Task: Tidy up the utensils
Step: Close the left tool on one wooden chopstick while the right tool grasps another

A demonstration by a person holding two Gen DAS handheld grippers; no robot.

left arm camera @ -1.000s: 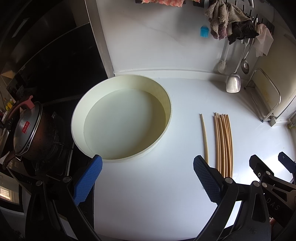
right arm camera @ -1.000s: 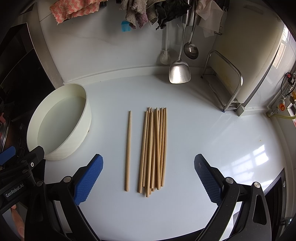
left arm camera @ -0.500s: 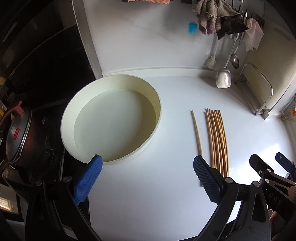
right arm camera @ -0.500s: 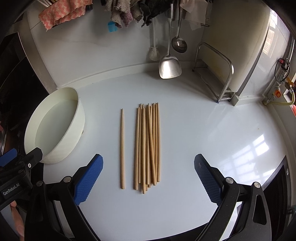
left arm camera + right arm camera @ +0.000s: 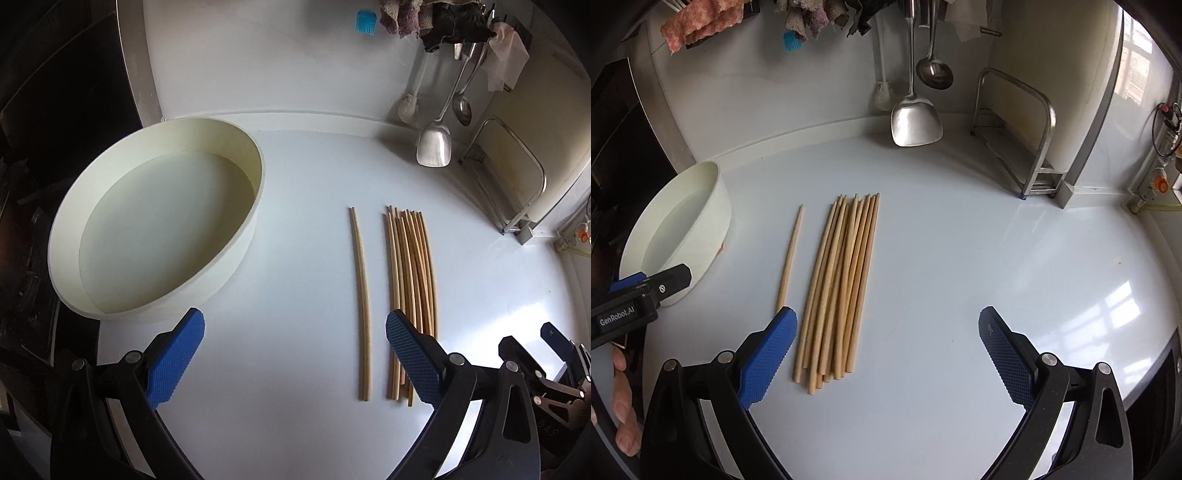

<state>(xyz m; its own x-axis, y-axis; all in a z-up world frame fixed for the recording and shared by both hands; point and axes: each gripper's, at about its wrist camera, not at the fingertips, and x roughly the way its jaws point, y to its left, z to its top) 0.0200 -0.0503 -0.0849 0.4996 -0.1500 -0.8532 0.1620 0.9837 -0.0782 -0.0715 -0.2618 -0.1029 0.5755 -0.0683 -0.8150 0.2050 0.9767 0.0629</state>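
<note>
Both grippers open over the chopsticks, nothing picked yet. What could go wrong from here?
1. The chopstick bundle is tightly packed and partly crossed; gripping one may drag its neighbours.
2. The right gripper straddles many sticks, so it may catch several.
3. The single chopstick lies flat on the smooth counter; fingers could skid it away.

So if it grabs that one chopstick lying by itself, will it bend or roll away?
The lone chopstick looks like stiff wood, so it probably won't bend. It's thin and lies flat on the smooth counter, so it may roll or slide.
</note>
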